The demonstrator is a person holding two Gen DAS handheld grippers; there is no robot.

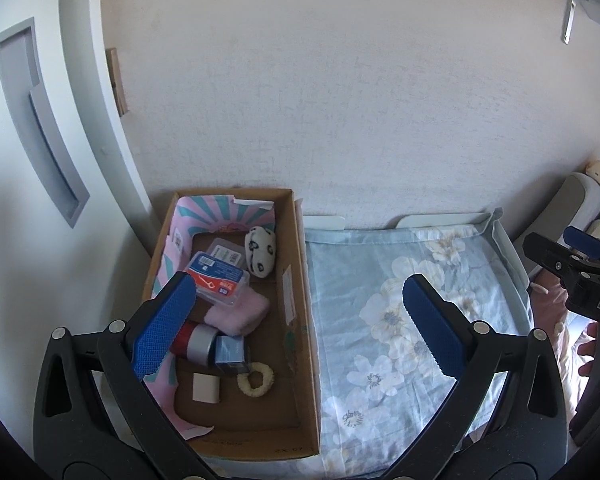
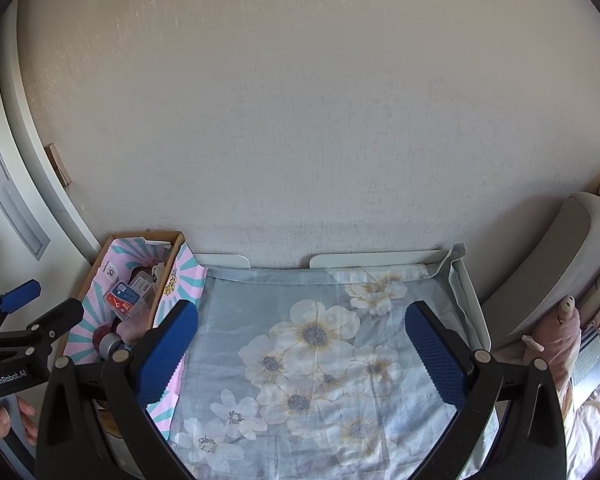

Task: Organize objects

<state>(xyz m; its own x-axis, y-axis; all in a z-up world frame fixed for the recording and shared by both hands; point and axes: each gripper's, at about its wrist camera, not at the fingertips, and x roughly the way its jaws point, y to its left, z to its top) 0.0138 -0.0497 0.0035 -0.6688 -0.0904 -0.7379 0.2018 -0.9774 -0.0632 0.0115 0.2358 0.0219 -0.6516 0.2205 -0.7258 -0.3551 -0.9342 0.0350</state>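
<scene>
Your left tongs hang released, gaping wide above the cardboard box, where the floss case, the pink cloth, the tape roll and the scrunchie lie. Your right tongs are released too, over the floral cloth on the table.

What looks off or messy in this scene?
The pink striped paper liner in the cardboard box is crumpled and torn, and one flap spills over the box wall onto the floral cloth. Items inside lie jumbled: floss pick case tilted on a pink cloth.
</scene>
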